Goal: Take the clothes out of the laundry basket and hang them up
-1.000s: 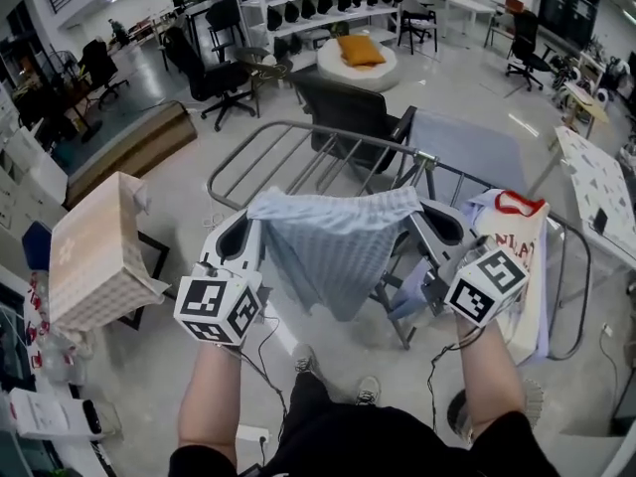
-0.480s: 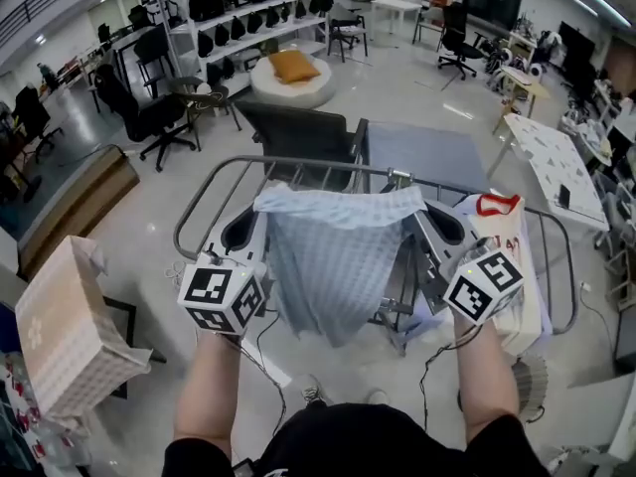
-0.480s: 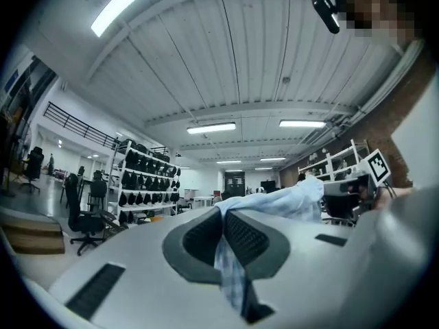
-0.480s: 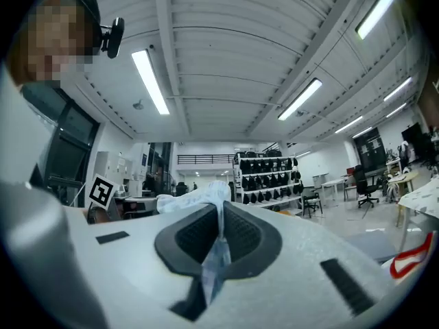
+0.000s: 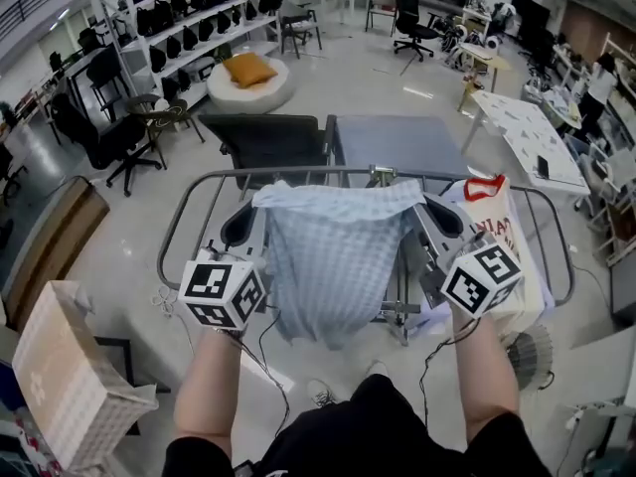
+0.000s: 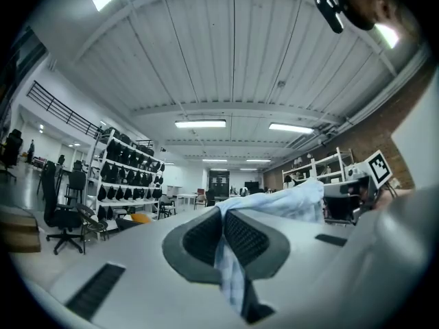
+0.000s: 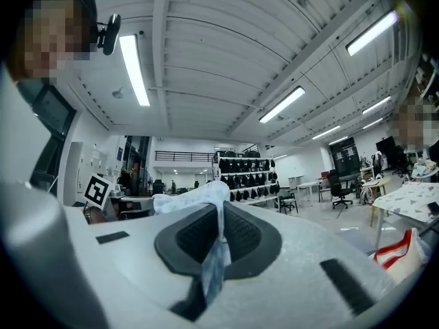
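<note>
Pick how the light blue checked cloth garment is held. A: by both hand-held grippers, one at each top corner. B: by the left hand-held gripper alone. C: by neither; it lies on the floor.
A: the left hand-held gripper and the right hand-held gripper each pinch a top corner of the light blue checked cloth garment.

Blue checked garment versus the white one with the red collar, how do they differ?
The blue checked garment is patterned pale blue; the white garment is white with red trim. The blue one is pinched by the left gripper and right gripper; the white one hangs on the rack, unheld. Both are by the rack.
</note>
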Demonstrator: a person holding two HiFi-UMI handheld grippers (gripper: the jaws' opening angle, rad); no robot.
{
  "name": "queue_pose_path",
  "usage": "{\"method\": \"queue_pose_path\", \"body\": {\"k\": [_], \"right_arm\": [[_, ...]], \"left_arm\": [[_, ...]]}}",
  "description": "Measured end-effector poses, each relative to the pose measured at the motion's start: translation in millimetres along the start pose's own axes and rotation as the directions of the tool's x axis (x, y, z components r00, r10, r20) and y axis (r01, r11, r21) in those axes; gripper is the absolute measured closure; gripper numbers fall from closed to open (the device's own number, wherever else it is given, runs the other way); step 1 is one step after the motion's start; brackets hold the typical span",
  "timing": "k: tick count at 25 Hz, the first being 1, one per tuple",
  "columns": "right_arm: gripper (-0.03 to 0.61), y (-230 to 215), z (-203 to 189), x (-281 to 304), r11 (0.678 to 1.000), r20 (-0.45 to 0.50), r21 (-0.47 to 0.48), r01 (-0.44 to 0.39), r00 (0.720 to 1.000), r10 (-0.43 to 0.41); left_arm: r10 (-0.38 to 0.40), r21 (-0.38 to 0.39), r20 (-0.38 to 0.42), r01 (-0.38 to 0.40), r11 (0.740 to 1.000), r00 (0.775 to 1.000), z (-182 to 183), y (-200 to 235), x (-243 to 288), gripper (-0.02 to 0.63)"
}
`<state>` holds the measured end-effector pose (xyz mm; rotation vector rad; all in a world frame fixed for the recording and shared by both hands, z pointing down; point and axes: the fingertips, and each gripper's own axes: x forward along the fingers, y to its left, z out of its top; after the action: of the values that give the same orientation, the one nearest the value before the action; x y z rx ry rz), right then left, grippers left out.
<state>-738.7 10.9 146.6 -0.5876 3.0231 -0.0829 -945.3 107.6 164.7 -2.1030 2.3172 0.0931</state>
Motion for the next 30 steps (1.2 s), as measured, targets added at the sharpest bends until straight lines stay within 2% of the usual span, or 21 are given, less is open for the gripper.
{"method": "queue_pose_path", "body": {"k": [9,21,30], "right_arm": [[0.563,-43,-8,36,1.0,-0.012,0.007,0.026,1.0,-0.026],[0.563,-137,-45,122,0.998,-0.057,0.066,0.003,0.998,0.001],[0.564,-208,-69,175,0.995,-0.088,0.093,0.027,0.996,-0.019]], "left_arm": [[-0.007,-0.006,-0.026,0.007,1.0,1.0,-11,15,51,0.6],[0.058,0.0,-0.099,-0.059,0.998,0.993,-46,48,157,0.6],[0.073,0.014,-0.128,-0.072,0.997,0.989,-69,64,241,0.6]]}}
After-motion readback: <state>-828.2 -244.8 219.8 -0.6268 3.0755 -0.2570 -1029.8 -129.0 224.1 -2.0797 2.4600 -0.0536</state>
